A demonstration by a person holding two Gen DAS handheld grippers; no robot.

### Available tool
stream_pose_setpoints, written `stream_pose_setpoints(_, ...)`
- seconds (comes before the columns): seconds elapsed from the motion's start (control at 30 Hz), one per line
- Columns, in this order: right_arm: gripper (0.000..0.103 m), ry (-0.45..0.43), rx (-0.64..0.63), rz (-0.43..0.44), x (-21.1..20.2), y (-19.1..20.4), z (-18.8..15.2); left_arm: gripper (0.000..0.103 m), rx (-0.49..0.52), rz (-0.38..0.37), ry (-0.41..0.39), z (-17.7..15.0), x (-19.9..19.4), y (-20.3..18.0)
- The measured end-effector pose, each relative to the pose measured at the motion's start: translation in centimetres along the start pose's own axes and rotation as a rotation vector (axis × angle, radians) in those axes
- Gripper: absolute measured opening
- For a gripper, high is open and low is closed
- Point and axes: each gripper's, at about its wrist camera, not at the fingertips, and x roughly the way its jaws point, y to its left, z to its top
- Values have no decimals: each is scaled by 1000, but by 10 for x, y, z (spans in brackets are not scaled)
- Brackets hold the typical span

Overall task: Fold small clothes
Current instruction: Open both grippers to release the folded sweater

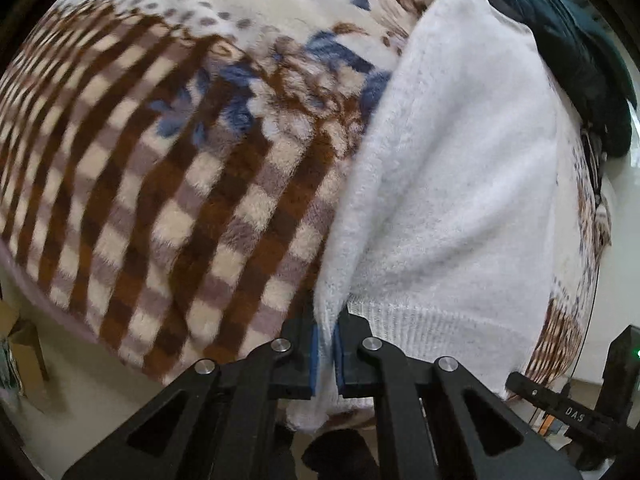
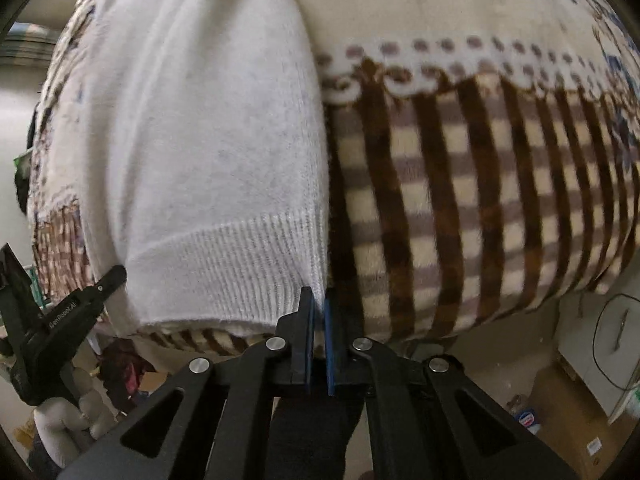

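Note:
A fluffy white knitted sweater (image 1: 452,184) lies on a brown-checked fleece blanket (image 1: 168,184), its ribbed hem toward me. My left gripper (image 1: 325,330) is shut on the sweater's left hem corner; white fabric is pinched between its blue pads. In the right wrist view the sweater (image 2: 208,152) fills the left half. My right gripper (image 2: 319,304) is shut on the right hem corner, at the blanket's (image 2: 480,208) near edge. The left gripper (image 2: 116,274) also shows there at the far left.
A dark teal garment (image 1: 576,52) lies beyond the sweater at the back right. The blanket's edge drops to a floor with cardboard boxes (image 2: 568,412), cables and a stuffed toy (image 2: 68,412). The right gripper's body (image 1: 580,412) shows low right.

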Motion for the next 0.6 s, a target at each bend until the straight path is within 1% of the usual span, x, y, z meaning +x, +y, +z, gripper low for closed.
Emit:
stream_pose_setpoints(0.1, 4, 21, 8, -2, 2, 16, -6, 4, 13, -21, 12, 1, -1, 1)
stream_pose_setpoints(0.17, 4, 26, -15, -36, 5, 22, -9, 4, 23, -27, 30, 1, 2, 5)
stream_pose_setpoints(0.23, 4, 57, -22, -60, 21, 33, -11, 5, 39, -30, 47, 0, 8, 9)
stream_pose_setpoints(0.27, 4, 84, -40, -63, 28, 35, -11, 5, 41, -44, 64, 2, 11, 11)
stream_pose_setpoints(0.3, 4, 121, -58, -62, 34, 38, -7, 9, 37, -54, 70, 4, 10, 11)
stream_pose_setpoints(0.33, 6, 134, -54, -63, 34, 39, -4, 9, 28, -67, 74, 8, 6, 12)
stream_pose_setpoints(0.37, 11, 158, -41, -44, 30, 40, 0, 10, 21, -88, 85, 12, -2, 13)
stream_pose_setpoints(0.43, 12, 185, -12, 8, 18, 39, 5, 18, 19, -100, 92, 19, -18, 14)
stream_pose_setpoints(0.47, 25, 181, -2, 2, 10, 38, 8, 25, 21, -103, 73, 24, -33, 14)
stream_pose_setpoints(0.5, 41, 161, 2, 1, -5, 37, 10, 27, 21, -107, 50, 29, -45, 15)
stream_pose_setpoints(0.57, 51, 121, 18, 9, -25, 37, 15, 35, 12, -132, -5, 49, -69, 14)
stream_pose_setpoints(0.6, 53, 84, 35, 6, -41, 32, 22, 42, 2, -151, -32, 61, -77, 13)
